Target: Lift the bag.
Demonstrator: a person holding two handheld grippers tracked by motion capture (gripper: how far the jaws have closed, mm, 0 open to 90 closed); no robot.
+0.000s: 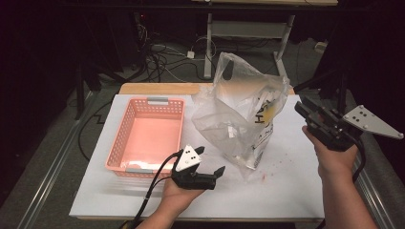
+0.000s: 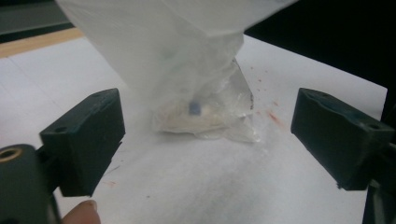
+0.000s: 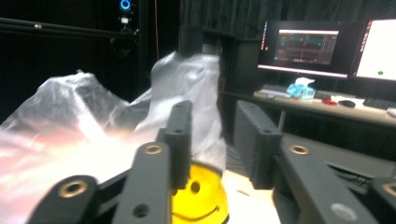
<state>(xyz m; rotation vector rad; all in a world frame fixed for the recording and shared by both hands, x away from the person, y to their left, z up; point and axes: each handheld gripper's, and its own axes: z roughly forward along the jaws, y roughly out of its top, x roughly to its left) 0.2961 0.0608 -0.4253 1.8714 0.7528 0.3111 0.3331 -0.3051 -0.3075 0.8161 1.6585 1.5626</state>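
I am holding my left claw (image 1: 210, 161) wide apart just short of the clear plastic bag (image 1: 239, 119) standing on the white counter (image 1: 286, 191) beside the pink basket (image 1: 148, 133); my right claw (image 1: 302, 109), jaws parted, is gripping nothing.

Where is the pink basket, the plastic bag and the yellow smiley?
basket (image 1: 125, 128), high view, left wall
bag (image 1: 229, 121), high view, crumpled middle
smiley (image 3: 201, 196), right gripper view, its face

Looks like a lab: lit monitors (image 3: 303, 46) on a desk, cable tangle (image 1: 162, 59) on the floor behind the surface (image 1: 286, 191).
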